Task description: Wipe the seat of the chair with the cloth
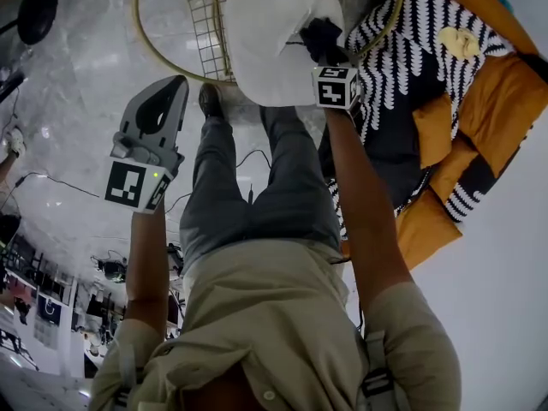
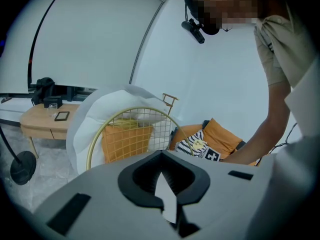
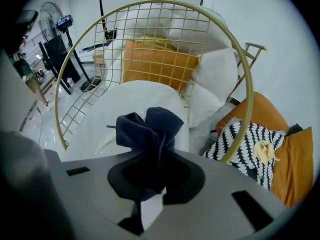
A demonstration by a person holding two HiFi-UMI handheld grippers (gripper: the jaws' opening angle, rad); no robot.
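Note:
A gold wire chair (image 1: 199,26) carries a white seat cushion (image 1: 274,45) at the top of the head view. My right gripper (image 1: 324,48) is over that cushion's right side, shut on a bunched dark blue cloth (image 1: 318,32). In the right gripper view the cloth (image 3: 147,126) sticks up out of the gripper (image 3: 156,156), with the white seat (image 3: 115,114) and the wire back (image 3: 150,19) just beyond. My left gripper (image 1: 175,86) is held off to the left above the floor, shut and empty; its own view (image 2: 161,156) looks at the chair (image 2: 132,129) from a distance.
An orange cushion (image 3: 155,64) leans against the chair's back. Right of the chair lie a black-and-white patterned cushion (image 1: 411,67) and orange cushions (image 1: 505,101). A fan base (image 1: 36,11) and a cable (image 1: 60,182) are on the glossy floor at left. The person's shoe (image 1: 210,101) stands by the chair.

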